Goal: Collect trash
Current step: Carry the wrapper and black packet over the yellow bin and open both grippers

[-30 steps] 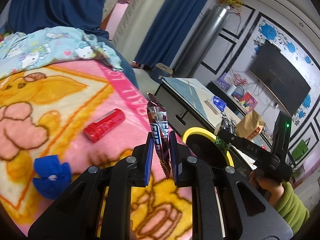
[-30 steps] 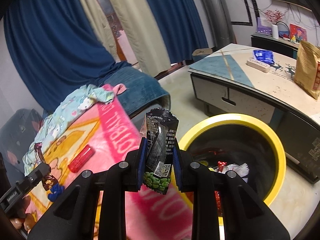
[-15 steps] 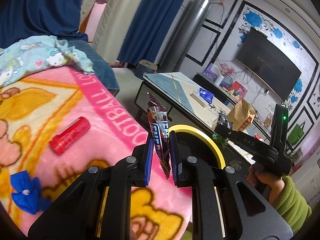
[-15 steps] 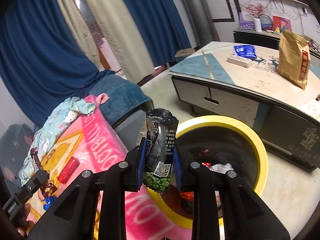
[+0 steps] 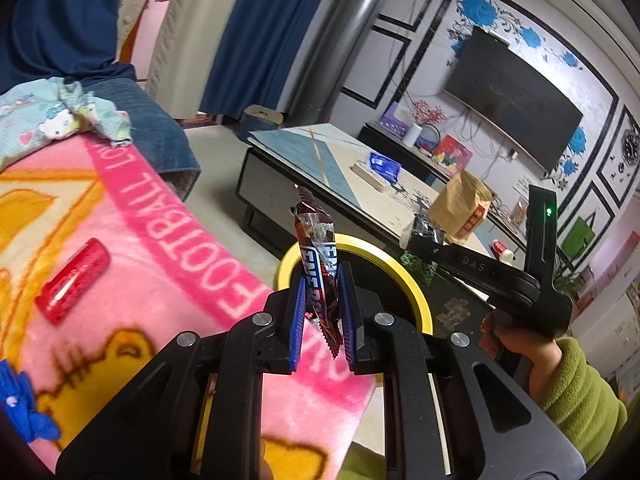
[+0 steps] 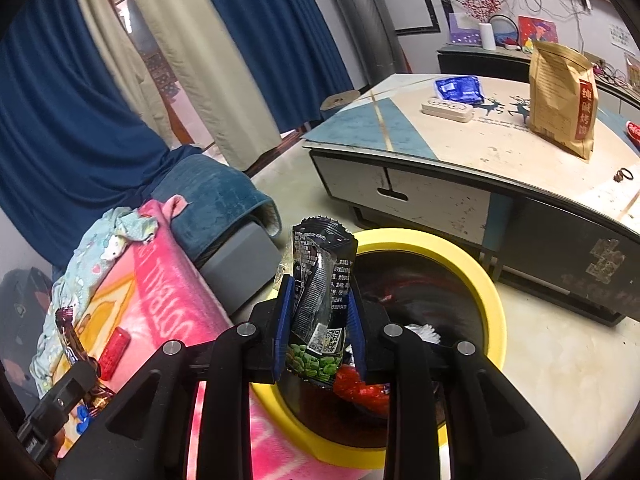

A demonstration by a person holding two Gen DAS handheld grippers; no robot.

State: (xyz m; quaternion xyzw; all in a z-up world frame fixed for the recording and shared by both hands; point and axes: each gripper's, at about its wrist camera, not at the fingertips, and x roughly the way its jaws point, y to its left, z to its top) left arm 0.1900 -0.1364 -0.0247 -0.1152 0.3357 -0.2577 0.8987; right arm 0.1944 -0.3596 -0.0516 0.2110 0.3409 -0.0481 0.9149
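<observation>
Both tongs now sit nearer the yellow-rimmed bin [image 6: 472, 268]: right tongs [image 6: 320, 320] hold the pea packet [image 6: 320, 300] above its opening; left tongs [image 5: 322, 312] reach the blanket [image 5: 168, 240] edge.

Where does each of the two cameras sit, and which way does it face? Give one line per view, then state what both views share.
Left wrist: on the left gripper, facing its snack bar wrapper and the coffee table; a green sleeve shows.
Right wrist: on the right gripper, facing its black pea packet above the yellow-rimmed bin; no body part clearly shows.
Shared: bin, pink blanket, red wrapper, table.
</observation>
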